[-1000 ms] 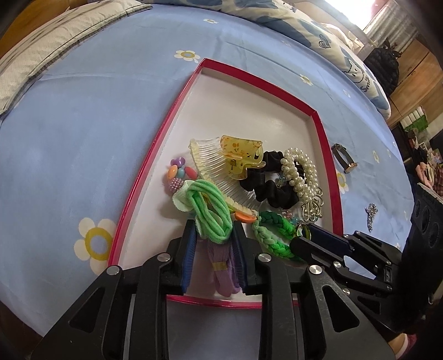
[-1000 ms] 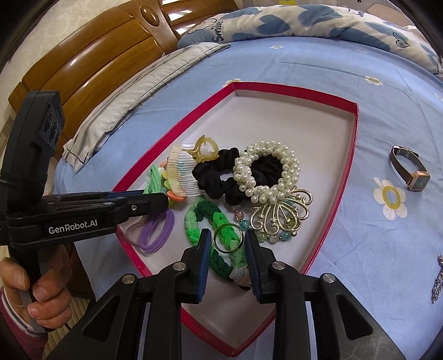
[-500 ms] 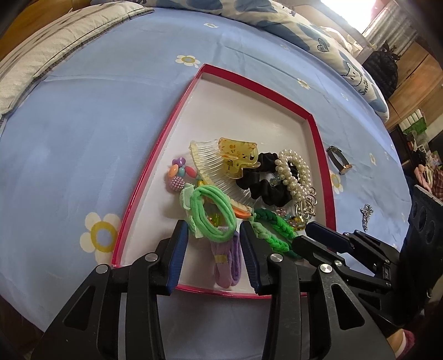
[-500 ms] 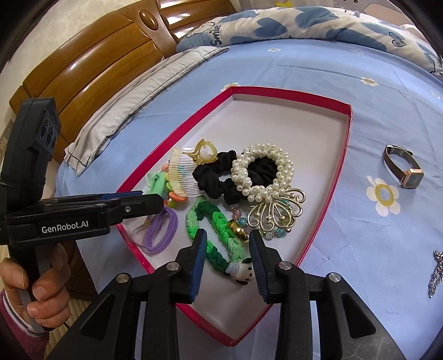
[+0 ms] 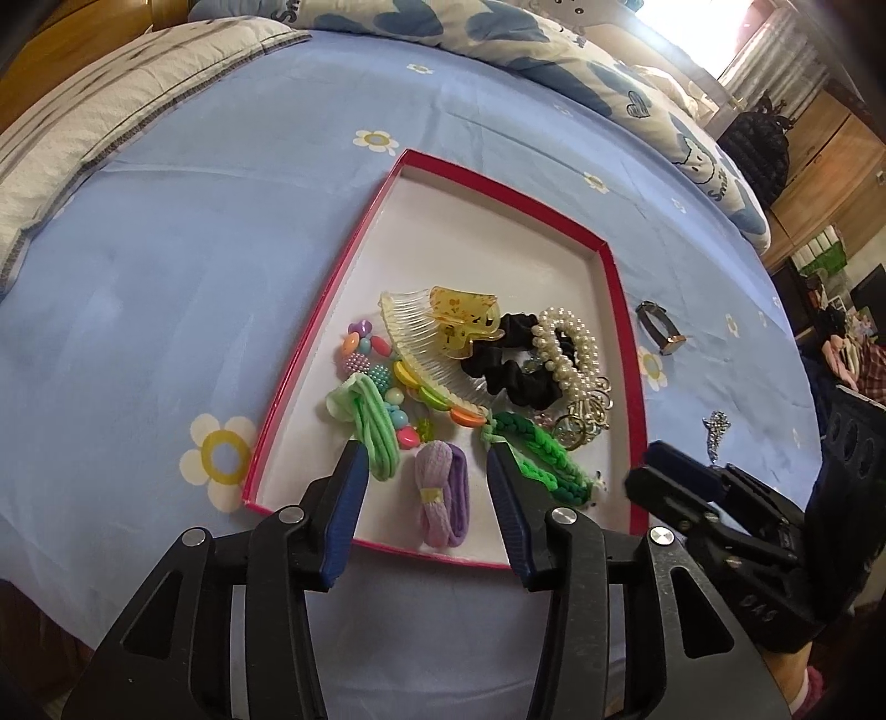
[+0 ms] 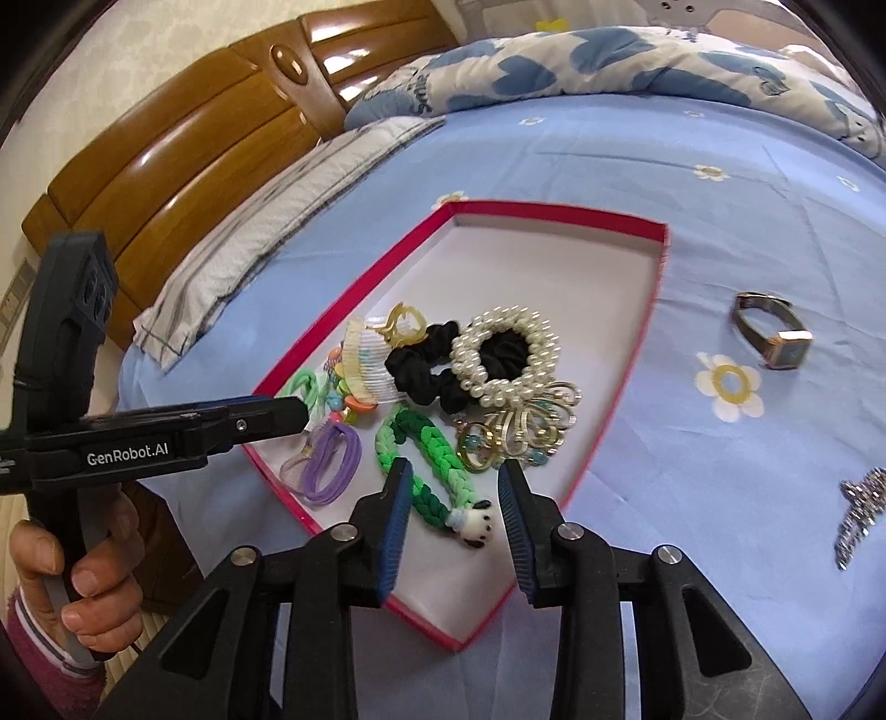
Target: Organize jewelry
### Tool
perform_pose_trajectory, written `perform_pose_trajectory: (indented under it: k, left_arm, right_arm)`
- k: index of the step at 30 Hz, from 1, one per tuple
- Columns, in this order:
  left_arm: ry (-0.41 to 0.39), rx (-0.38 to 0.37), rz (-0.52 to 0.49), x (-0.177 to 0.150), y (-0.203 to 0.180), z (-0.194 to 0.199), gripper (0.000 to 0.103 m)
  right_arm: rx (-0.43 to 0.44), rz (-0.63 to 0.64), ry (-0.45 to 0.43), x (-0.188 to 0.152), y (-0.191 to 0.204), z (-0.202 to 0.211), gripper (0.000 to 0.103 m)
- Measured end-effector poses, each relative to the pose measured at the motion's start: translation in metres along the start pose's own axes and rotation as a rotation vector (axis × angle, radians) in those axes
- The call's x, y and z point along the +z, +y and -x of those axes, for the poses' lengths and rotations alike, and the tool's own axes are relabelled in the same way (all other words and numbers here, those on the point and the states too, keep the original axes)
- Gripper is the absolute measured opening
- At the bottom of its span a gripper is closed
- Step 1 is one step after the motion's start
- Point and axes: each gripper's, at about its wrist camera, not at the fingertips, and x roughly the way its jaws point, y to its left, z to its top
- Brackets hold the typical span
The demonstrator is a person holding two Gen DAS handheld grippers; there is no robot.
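Note:
A red-rimmed white tray (image 5: 310, 354) (image 6: 648, 332) lies on the bed with a heap of hair ties, clips and jewelry in it. My left gripper (image 5: 423, 454) hovers over its near end, jaws opening. The purple hair tie (image 5: 443, 493) (image 6: 326, 459) lies loose on the tray between them, untouched. My right gripper (image 6: 454, 468) is opening too, above the green braided band (image 6: 426, 459). The gold ring (image 6: 476, 454) rests just past its fingertips, beside the gold brooch (image 6: 531, 415). A pearl scrunchie (image 6: 504, 354) and a yellow claw clip (image 5: 462, 321) lie behind.
A watch (image 6: 775, 327) (image 5: 659, 327) and a silver clip (image 6: 858, 509) (image 5: 717, 432) lie on the blue flowered sheet right of the tray. A pillow (image 6: 288, 221), a wooden headboard (image 6: 194, 138) and a folded quilt (image 5: 554, 50) border the bed. A hand (image 6: 83, 581) holds the left gripper's handle.
The left gripper let go of the purple hair tie and the right let go of the gold ring. Both items now lie in the tray. Both jaws have widened and drawn back.

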Motion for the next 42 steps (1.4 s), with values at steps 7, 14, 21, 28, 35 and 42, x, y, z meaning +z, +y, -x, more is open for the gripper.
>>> perform_pose_trajectory:
  k: [7,14,21,28,35,42]
  left_arm:
    - [-0.026,-0.032,0.038,-0.016,0.0,0.014,0.076]
    - [-0.043,-0.035,0.054,-0.036,0.0,0.022,0.077]
    - [-0.078,0.042,0.008,-0.053,-0.012,0.035,0.077]
    - [-0.124,0.065,-0.026,-0.061,-0.018,0.065,0.084]
    - [-0.215,0.161,-0.098,-0.049,-0.029,0.102,0.099]
    - [-0.26,0.244,-0.11,-0.053,-0.021,0.092,0.103]
  right_arm:
    - [0.035,-0.181,-0.103,-0.016,-0.035,0.041,0.061]
    - [0.049,-0.341,-0.179,-0.04,-0.07,0.069,0.07]
    - [0.037,-0.308,-0.206,-0.058,-0.058,0.078,0.071]
    - [-0.036,-0.141,-0.195,-0.053,-0.025,0.101,0.072]
    - [-0.089,0.068,-0.238,-0.021,0.018,0.143,0.093]
    - [-0.111,0.078,-0.256,-0.022,0.027,0.133,0.096]
